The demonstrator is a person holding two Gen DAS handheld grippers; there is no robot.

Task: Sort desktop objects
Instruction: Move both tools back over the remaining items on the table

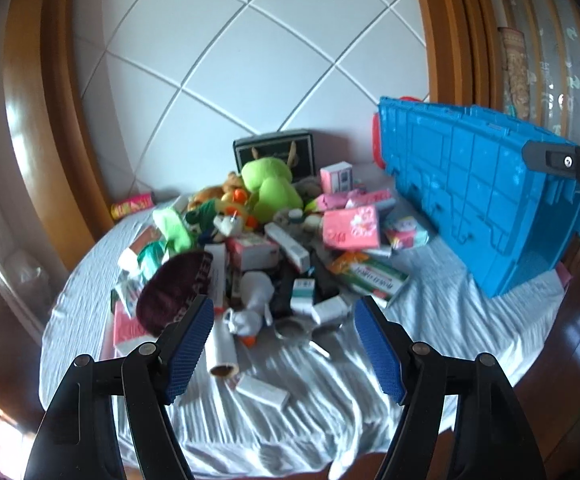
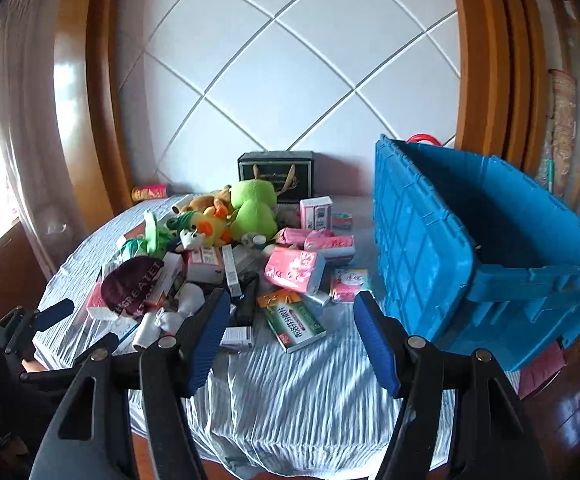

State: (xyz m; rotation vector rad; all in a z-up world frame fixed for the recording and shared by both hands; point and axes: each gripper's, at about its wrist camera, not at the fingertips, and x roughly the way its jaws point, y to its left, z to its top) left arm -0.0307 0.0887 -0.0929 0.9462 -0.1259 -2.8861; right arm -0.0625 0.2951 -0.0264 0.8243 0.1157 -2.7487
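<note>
A heap of small objects lies on a round table with a pale blue cloth (image 1: 329, 400): a green plush toy (image 1: 270, 184), pink tissue packs (image 1: 351, 228), a green-and-white box (image 1: 373, 280), a maroon cap (image 1: 178, 292), a cardboard roll (image 1: 222, 352). A big blue crate (image 1: 481, 192) stands tilted at the right. My left gripper (image 1: 284, 318) is open and empty above the near side of the heap. My right gripper (image 2: 290, 312) is open and empty over the cloth (image 2: 290, 392), beside the crate (image 2: 469, 248). The plush (image 2: 252, 208) and green-and-white box (image 2: 293, 324) show there too.
A dark box (image 1: 276, 152) stands at the back against the white tiled wall. A pink and yellow tube (image 1: 132, 206) lies at the back left. Wooden frames flank the wall. The left gripper also shows at the left edge of the right wrist view (image 2: 74, 328).
</note>
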